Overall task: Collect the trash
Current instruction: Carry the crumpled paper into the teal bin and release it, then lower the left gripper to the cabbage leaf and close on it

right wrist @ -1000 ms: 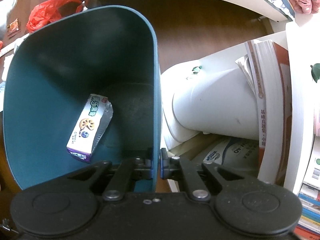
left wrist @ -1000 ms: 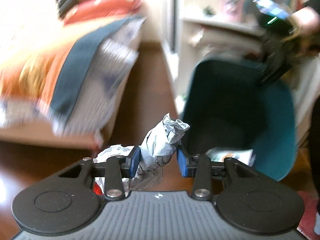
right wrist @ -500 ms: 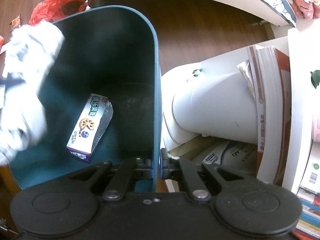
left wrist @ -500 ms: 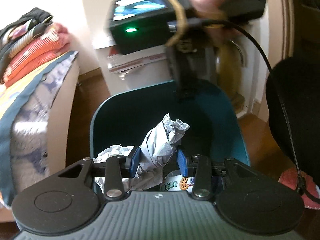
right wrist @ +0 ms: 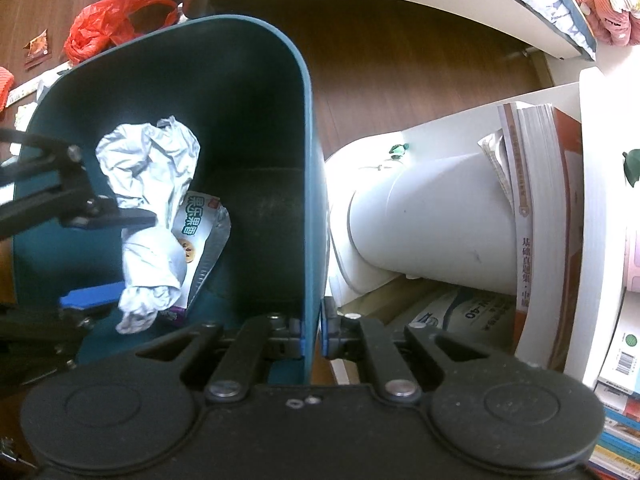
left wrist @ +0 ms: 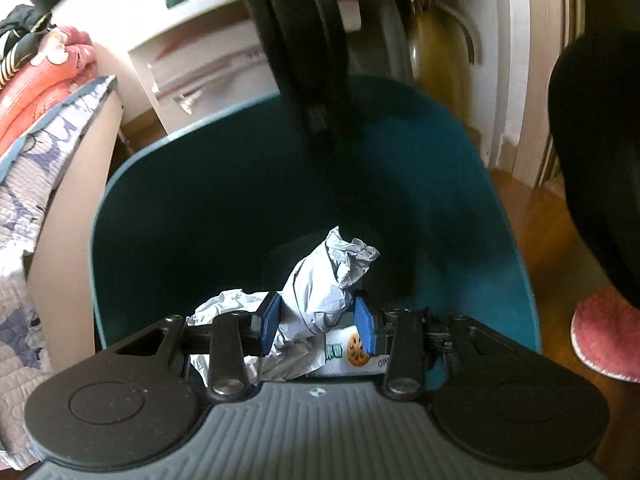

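My left gripper [left wrist: 316,320] is shut on a crumpled grey-white plastic bag [left wrist: 324,280] and holds it over the mouth of the teal trash bin [left wrist: 168,208]. The bag [right wrist: 148,184] and the left gripper's fingers [right wrist: 100,212] show inside the bin in the right wrist view. A cookie wrapper [right wrist: 204,236] lies in the bin, also seen in the left wrist view [left wrist: 352,352]. My right gripper [right wrist: 311,338] is shut on the bin's wall [right wrist: 308,200] at its rim and holds the bin tilted.
A red plastic bag [right wrist: 108,24] and small wrappers [right wrist: 38,44] lie on the wood floor beyond the bin. A white bin [right wrist: 432,224] and books [right wrist: 536,200] sit on a white shelf to the right. A bed with quilts [left wrist: 36,152] is on the left.
My left gripper has carried the crumpled bag from the floor side to over and into the bin's mouth. The right gripper has kept its hold on the bin wall.
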Available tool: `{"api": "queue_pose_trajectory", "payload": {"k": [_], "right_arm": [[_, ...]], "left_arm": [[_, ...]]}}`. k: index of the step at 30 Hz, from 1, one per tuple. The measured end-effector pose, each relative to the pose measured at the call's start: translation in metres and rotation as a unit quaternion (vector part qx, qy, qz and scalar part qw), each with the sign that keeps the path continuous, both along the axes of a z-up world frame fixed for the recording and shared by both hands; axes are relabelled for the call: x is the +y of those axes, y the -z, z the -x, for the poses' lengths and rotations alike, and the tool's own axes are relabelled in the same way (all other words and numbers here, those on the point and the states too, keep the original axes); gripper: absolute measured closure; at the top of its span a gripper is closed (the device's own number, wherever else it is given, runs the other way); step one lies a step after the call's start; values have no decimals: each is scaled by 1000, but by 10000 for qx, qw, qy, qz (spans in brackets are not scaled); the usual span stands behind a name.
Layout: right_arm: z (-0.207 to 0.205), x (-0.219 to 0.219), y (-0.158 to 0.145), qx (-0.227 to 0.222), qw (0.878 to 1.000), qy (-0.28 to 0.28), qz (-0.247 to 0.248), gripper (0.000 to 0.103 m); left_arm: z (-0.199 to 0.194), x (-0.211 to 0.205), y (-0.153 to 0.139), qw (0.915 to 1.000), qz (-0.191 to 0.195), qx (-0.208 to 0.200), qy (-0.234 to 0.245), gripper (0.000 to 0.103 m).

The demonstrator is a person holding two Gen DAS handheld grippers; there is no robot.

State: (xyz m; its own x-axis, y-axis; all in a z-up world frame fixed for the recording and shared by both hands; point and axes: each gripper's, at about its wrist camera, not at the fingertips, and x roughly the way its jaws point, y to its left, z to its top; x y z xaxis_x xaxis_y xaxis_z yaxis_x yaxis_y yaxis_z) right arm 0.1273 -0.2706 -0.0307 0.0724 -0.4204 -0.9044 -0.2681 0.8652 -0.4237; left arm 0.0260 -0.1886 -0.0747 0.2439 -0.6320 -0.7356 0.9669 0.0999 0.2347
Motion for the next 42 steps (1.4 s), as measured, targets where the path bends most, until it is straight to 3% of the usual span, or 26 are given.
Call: {"api": "queue_pose_trajectory", "payload": {"k": [6, 9, 13, 21, 28, 32, 36, 42], "right_arm": [[0, 0, 0, 3, 10000, -1, -8, 96], [-1, 1, 0, 12, 10000, -5, -2, 96], [-1, 1, 1, 24, 10000, 4, -2, 96], [-2, -4, 2, 69, 9999, 115, -41, 96], [1, -16, 6, 243, 9989, 375, -129, 96], [3, -21, 7, 336, 9979, 504, -247, 95], [10, -27, 9, 431, 9966, 632, -312, 94], [17, -25, 6, 521, 9947, 734, -490, 92]], "left_arm": [[0, -9, 14, 9993, -370, 6, 68, 63], [-1, -9, 15, 9988, -438, 194, 55, 60], [-9, -14, 13, 9980, -349, 534, 8, 35], [-19, 4, 3, 9977, -143, 626, -210, 35], [-36, 50, -20, 9946, 152, 802, -636, 35], [-56, 84, -39, 9854, 549, 1211, -1059, 35], [-77, 123, -40, 9752, 752, 1268, -1650, 30], [-106, 166, 9, 9552, 298, 1426, -2578, 30]]}}
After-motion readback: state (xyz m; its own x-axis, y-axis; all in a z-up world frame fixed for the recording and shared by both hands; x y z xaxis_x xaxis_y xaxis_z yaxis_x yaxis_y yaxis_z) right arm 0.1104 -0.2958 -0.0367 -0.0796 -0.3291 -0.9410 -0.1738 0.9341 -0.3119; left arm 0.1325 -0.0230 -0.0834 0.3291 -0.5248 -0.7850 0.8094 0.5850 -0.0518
